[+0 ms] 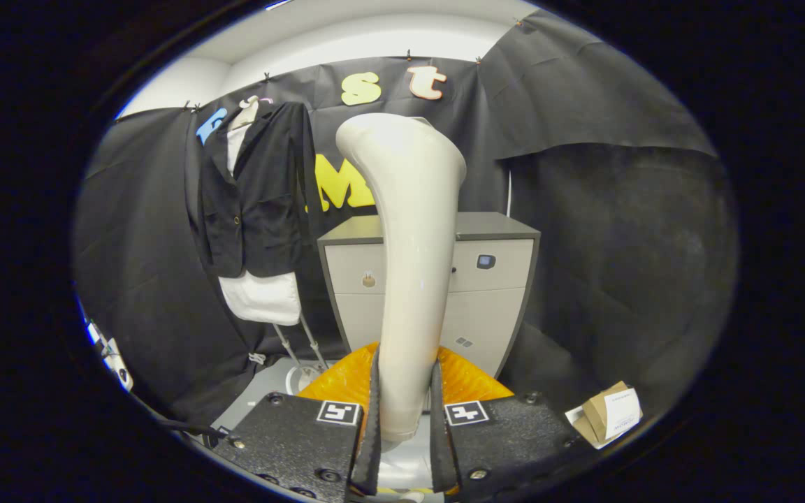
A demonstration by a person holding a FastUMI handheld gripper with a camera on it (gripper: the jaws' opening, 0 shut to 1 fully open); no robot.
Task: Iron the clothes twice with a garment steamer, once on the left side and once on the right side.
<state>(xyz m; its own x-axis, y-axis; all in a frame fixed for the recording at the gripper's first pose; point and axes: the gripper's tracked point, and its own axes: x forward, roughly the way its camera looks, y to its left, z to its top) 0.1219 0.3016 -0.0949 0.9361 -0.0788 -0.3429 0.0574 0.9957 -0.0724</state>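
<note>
My gripper (404, 398) is shut on the handle of a cream-white garment steamer (409, 237), which rises upright between the fingers with its wide head at the top. The clothes hang beyond and to the left of the steamer: a black jacket (256, 192) over a white shirt (263, 297), on a dummy stand against the black cloth wall. The steamer head is well apart from the jacket, to its right.
A grey drawer cabinet (490, 279) stands right behind the steamer. The dummy's metal stand legs (301, 346) reach the floor left of it. A small cardboard box with a paper label (608, 412) lies on the floor beyond the right finger.
</note>
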